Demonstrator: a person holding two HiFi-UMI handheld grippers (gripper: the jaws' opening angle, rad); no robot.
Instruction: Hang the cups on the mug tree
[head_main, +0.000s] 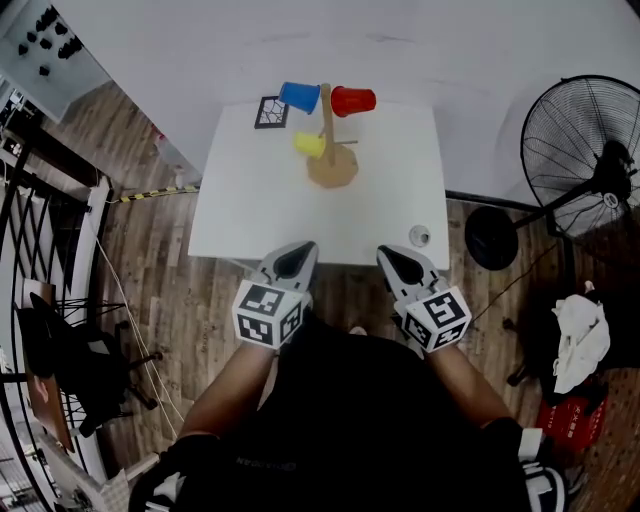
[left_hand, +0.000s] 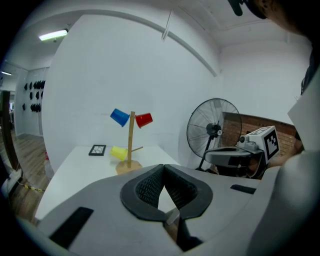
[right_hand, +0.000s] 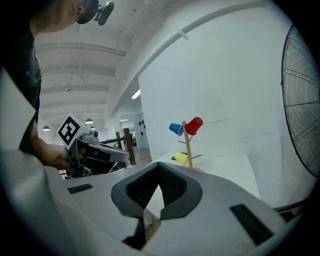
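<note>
A wooden mug tree (head_main: 328, 130) stands on the far half of the white table (head_main: 260, 215). A blue cup (head_main: 298, 96), a red cup (head_main: 352, 101) and a yellow cup (head_main: 309, 145) hang on its pegs. Both gripper views show the same tree (left_hand: 131, 142) (right_hand: 188, 145) in the distance, with the blue cup (left_hand: 119, 117), red cup (left_hand: 144, 119) and yellow cup (left_hand: 118, 153). My left gripper (head_main: 294, 255) and right gripper (head_main: 396, 260) are held side by side at the table's near edge, both shut with nothing in them.
A small black-framed tile (head_main: 271, 112) lies at the table's far left. A small round object (head_main: 420, 237) sits at the near right corner. A standing fan (head_main: 580, 140) is on the floor to the right, a black chair (head_main: 80, 365) to the left.
</note>
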